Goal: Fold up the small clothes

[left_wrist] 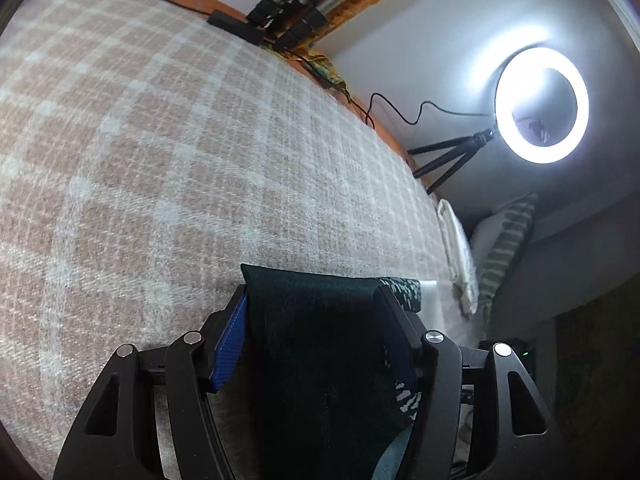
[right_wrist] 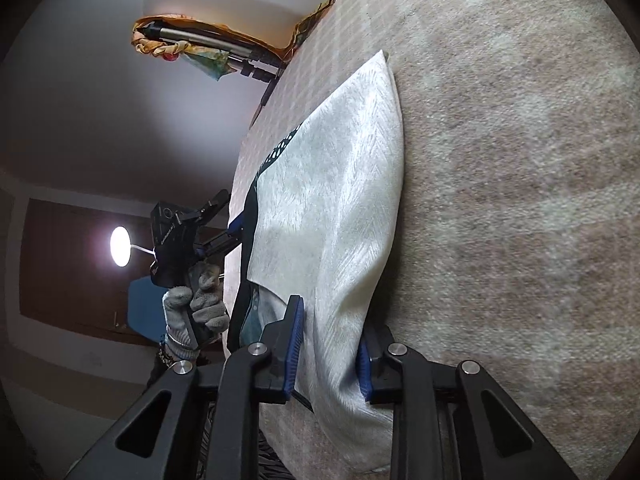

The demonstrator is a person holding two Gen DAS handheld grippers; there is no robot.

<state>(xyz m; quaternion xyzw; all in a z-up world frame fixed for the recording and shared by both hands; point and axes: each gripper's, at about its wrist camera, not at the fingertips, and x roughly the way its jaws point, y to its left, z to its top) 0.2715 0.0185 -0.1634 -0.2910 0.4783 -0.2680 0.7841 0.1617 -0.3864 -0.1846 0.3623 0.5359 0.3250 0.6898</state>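
Observation:
A small garment lies on the checked beige blanket (right_wrist: 520, 160), its white herringbone side (right_wrist: 344, 184) up and a dark green, white-speckled side (left_wrist: 320, 360) at its left edge. My right gripper (right_wrist: 334, 316) is shut on the near end of the white cloth, which fills the gap between both blue pads. My left gripper (left_wrist: 312, 296) holds the dark green edge; the cloth spans its jaws and drapes over the right finger. In the right wrist view the left gripper (right_wrist: 230, 212) sits at the garment's left edge, held by a gloved hand (right_wrist: 192, 308).
A lit ring light (left_wrist: 542, 104) on a small tripod (left_wrist: 448, 160) stands at the bed's far edge, its cable trailing. Folded tripod legs (left_wrist: 292, 4) lie at the head end. A white folded cloth (left_wrist: 460, 256) and a striped pillow (left_wrist: 506, 240) sit at the right edge.

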